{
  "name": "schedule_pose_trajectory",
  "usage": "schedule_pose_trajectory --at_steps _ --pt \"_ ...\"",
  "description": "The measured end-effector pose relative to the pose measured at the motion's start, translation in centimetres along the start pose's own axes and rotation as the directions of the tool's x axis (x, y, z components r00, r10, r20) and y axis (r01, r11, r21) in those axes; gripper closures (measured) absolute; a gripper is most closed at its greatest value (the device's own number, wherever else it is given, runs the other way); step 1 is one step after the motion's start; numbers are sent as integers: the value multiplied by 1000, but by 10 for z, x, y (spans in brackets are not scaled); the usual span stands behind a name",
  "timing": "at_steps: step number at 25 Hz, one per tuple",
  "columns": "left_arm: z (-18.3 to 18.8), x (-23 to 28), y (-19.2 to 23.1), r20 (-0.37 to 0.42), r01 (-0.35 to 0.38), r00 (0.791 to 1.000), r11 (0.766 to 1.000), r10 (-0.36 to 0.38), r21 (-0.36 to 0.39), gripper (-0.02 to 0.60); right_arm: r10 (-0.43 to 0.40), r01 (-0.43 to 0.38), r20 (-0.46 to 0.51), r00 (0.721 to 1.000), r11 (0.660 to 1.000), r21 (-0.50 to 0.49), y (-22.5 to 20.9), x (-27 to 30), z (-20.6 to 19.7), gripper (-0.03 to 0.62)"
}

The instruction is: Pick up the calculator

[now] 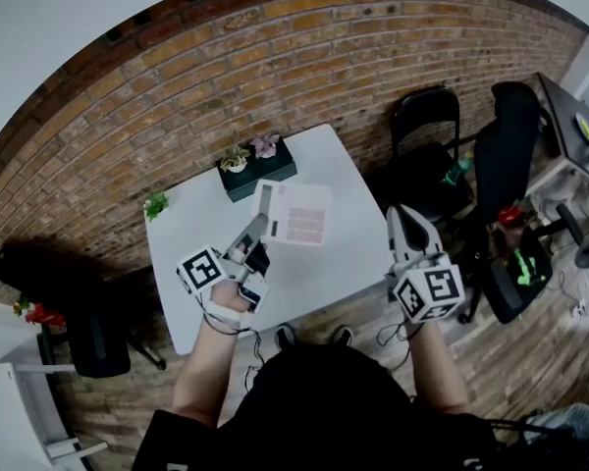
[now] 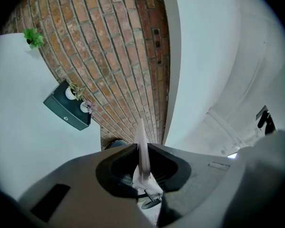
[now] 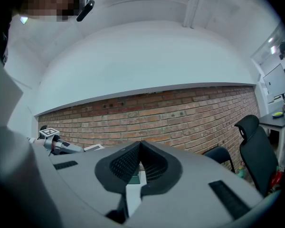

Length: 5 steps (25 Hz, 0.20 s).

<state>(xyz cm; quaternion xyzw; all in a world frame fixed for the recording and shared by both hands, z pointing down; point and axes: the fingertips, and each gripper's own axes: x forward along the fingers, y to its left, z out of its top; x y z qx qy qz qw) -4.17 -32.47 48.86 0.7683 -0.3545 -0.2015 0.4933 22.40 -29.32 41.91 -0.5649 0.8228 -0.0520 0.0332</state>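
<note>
Left hand-held gripper (image 1: pixel 258 230) is clamped tight on the calculator (image 1: pixel 296 214), gripping its near edge, the body jutting ahead over the white desk (image 1: pixel 324 160). Right hand-held gripper (image 1: pixel 401 216) is pinched shut on nothing, well off to the calculator's right.

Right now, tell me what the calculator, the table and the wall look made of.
The calculator looks like plastic: matte white casing, pinkish keys. The table has a smooth, even white top, perhaps laminate or painted board; the look leaves it open. The wall is brick: rough red-brown courses with pale mortar lines.
</note>
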Motion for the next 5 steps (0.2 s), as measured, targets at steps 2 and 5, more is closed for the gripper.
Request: schedule_pose_trajectory --at_steps 2,5 --pt "-5 3 -2 3 1 1000 1000 -1 9 526 6 -6 4 1000 1000 1 -6 -3 1 591" --pt "-12 6 -1 9 -28 1000 1000 28 13 526 18 -18 13 1000 1000 2 -13 -7 3 591"
